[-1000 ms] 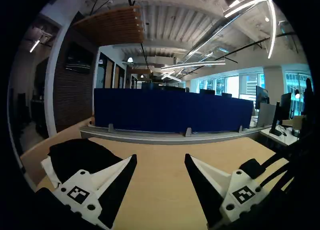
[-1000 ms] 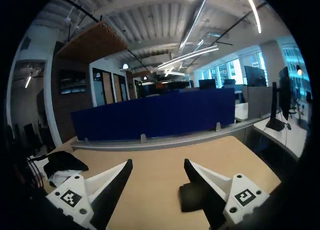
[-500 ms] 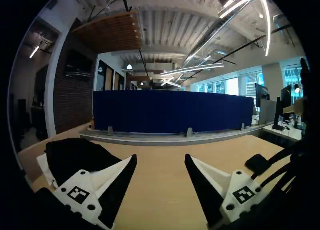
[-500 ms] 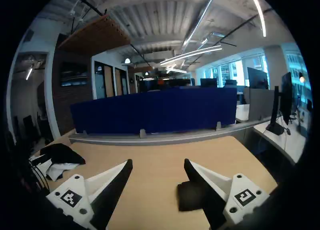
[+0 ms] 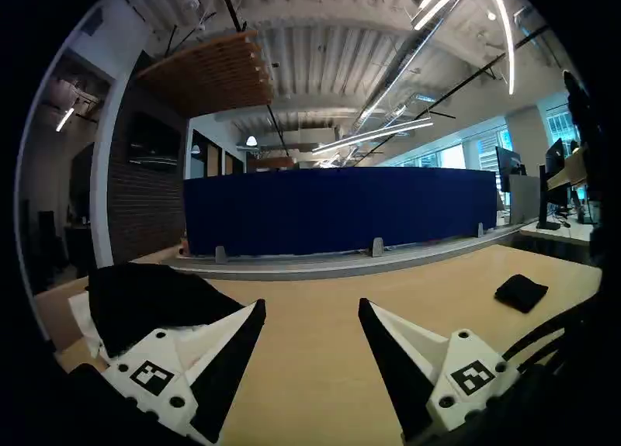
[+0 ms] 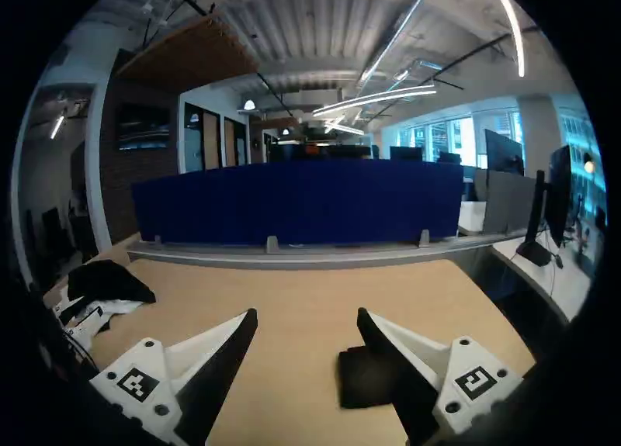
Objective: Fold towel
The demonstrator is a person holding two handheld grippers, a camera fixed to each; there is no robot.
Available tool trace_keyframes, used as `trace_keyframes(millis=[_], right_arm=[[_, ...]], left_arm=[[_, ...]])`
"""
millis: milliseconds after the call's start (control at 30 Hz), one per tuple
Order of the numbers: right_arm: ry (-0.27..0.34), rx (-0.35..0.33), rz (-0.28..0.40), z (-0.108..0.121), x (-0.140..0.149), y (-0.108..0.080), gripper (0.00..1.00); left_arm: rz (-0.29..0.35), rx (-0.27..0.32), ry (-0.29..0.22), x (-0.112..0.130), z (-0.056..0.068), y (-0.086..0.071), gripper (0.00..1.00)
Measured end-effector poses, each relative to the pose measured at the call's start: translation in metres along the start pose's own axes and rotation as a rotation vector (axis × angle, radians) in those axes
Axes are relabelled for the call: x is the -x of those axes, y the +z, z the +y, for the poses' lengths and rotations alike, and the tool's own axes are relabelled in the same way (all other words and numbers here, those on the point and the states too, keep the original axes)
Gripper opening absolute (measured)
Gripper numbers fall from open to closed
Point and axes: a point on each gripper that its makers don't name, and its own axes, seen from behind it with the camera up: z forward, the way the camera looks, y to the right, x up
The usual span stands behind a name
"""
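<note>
Currently both sets of jaws are sitting wide open, empty; crumpled black towel (image 5: 143, 297) is lying at 9 o'clock of left gripper (image 5: 310, 303), folded black cloth (image 6: 363, 376) at 5 o'clock of right gripper (image 6: 307, 312).

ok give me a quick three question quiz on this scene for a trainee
1. True or false: the left gripper is shut on the black cloth heap.
2. What stands along the far edge of the wooden table? A: a blue partition. B: a red curtain. C: a glass shelf.
3. Fill in: in the right gripper view, the small folded dark cloth lies by the right gripper finger on the picture's ____ side.

Key: 1 false, both fingers stand apart with only bare table between them. 2 A. 3 right.
</note>
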Motion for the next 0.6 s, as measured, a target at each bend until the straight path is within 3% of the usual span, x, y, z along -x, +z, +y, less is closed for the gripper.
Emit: trace_keyframes(millis=[367, 600], right_arm=[[-0.034, -0.019, -0.013, -0.022, 0.014, 0.018, 1.00], [-0.040, -0.041, -0.015, -0.033, 0.014, 0.026, 1.00]], left_arm=[[0.003, -0.040, -0.009, 0.041, -0.027, 0.007, 0.88], [-0.006, -0.058, -0.023, 0.056, -0.036, 0.007, 0.88]])
